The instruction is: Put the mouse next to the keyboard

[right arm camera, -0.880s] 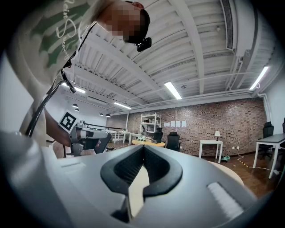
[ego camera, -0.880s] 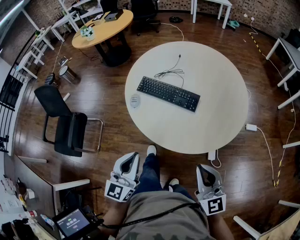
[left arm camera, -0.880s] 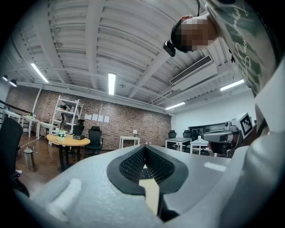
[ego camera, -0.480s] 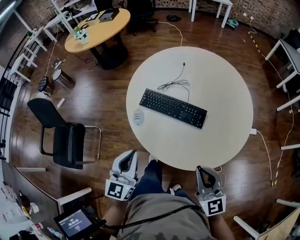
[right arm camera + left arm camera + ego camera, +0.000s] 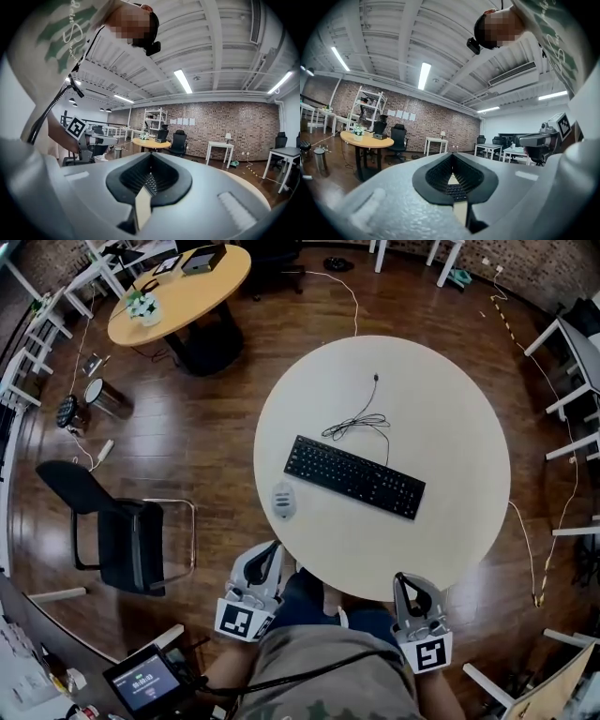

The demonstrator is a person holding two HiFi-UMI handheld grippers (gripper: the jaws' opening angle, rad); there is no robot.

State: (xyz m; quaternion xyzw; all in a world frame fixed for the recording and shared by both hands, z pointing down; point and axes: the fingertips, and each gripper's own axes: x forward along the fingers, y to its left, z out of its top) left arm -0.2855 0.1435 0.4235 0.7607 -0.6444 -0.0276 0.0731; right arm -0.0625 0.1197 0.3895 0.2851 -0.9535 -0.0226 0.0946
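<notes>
Before the table (image 5: pixel 450 427), left hand-held gripper (image 5: pixel 270 555), right hand-held gripper (image 5: pixel 409 581), closed, pointing tableward

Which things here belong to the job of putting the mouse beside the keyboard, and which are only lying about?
For the job: mouse, keyboard, round table.
Lying about: black chair, wooden table, bin.

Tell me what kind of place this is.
Probably an open-plan office or lab: a round table with a keyboard and mouse, a black office chair, and more desks along a brick wall.
</notes>
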